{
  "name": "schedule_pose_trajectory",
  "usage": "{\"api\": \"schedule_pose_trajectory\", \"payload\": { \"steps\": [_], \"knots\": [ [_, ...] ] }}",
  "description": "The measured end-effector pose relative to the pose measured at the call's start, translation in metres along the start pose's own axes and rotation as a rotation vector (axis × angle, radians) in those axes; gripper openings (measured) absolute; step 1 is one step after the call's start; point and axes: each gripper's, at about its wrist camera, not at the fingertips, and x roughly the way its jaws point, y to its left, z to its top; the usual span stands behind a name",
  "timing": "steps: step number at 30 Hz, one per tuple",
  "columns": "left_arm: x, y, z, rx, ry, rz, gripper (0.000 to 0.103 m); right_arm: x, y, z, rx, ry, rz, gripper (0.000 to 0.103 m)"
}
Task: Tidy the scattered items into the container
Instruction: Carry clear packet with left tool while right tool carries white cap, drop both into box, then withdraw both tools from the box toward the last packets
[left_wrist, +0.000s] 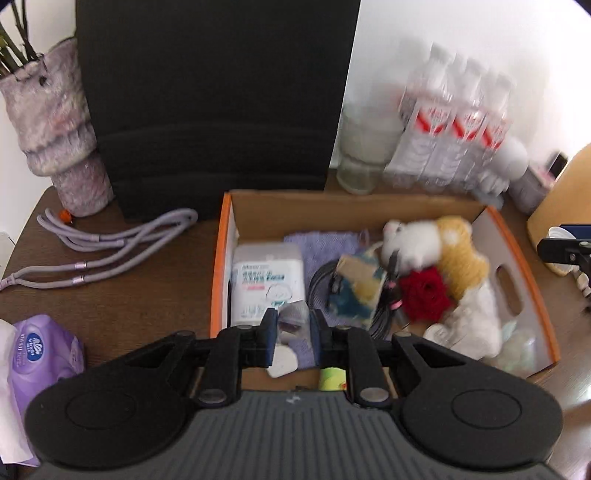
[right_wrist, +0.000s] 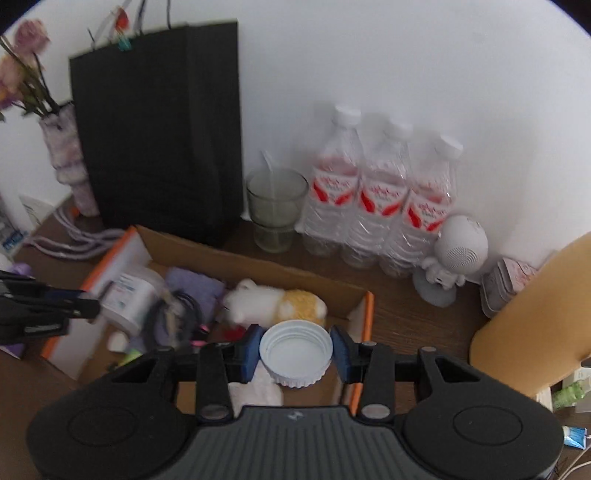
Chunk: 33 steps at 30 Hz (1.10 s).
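Observation:
An orange-edged cardboard box (left_wrist: 517, 236) (right_wrist: 365, 306) sits on the brown table. It holds a white wipes pack (left_wrist: 267, 280), a purple cloth (left_wrist: 321, 243), a black cable (left_wrist: 321, 284), a red rose (left_wrist: 424, 291) and a white-and-yellow plush (left_wrist: 443, 243) (right_wrist: 277, 301). My left gripper (left_wrist: 293, 332) hovers over the box's near left part, its jaws a small gap apart around a small clear packet (left_wrist: 291, 317). My right gripper (right_wrist: 295, 354) is shut on a white plastic lid (right_wrist: 295, 354) above the box's right end.
A purple cord (left_wrist: 107, 243), a purple tissue pack (left_wrist: 40, 350) and a fuzzy vase (left_wrist: 55, 129) lie left of the box. A black bag (right_wrist: 159, 136), a glass (right_wrist: 275, 206), water bottles (right_wrist: 380, 206), a white astronaut speaker (right_wrist: 454, 254) and a tan board (right_wrist: 535, 321) stand behind and right.

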Motion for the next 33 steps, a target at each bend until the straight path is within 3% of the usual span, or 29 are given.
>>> {"api": "schedule_pose_trajectory", "payload": {
  "steps": [8, 11, 13, 15, 16, 19, 21, 23, 26, 31, 33],
  "knots": [
    [0.036, -0.003, -0.004, 0.038, 0.08, -0.011, 0.022, 0.071, -0.001, -0.025, -0.01, 0.144, -0.032, 0.039],
    [0.035, -0.001, 0.002, 0.03, 0.089, -0.013, 0.026, 0.078, -0.005, -0.02, -0.007, 0.159, -0.04, 0.053],
    [0.035, 0.001, 0.008, 0.012, 0.09, -0.014, 0.029, 0.077, -0.009, -0.014, 0.018, 0.158, -0.023, 0.056],
    [0.033, 0.001, 0.016, 0.001, 0.091, -0.007, 0.045, 0.071, -0.015, -0.005, 0.067, 0.151, -0.009, 0.06],
    [0.031, 0.002, 0.02, -0.008, 0.091, -0.006, 0.047, 0.067, -0.019, 0.0, 0.101, 0.143, 0.007, 0.062],
    [0.025, 0.001, 0.032, -0.045, 0.123, -0.01, 0.05, 0.053, -0.029, 0.015, 0.216, 0.138, 0.114, 0.067],
    [0.02, -0.002, 0.039, -0.065, 0.146, -0.023, 0.059, 0.048, -0.032, 0.023, 0.27, 0.157, 0.166, 0.071],
    [0.012, -0.007, 0.044, -0.055, 0.159, -0.036, 0.067, 0.045, -0.03, 0.027, 0.274, 0.177, 0.174, 0.072],
    [-0.01, -0.006, 0.052, -0.041, 0.106, -0.02, 0.082, 0.039, -0.027, 0.024, 0.239, 0.198, 0.183, 0.075],
    [-0.018, -0.007, 0.056, -0.084, 0.11, -0.009, 0.084, 0.032, -0.031, 0.017, 0.26, 0.204, 0.179, 0.076],
    [-0.027, -0.015, 0.049, -0.062, 0.051, 0.031, 0.084, 0.025, -0.028, 0.013, 0.243, 0.169, 0.164, 0.078]
  ]
}}
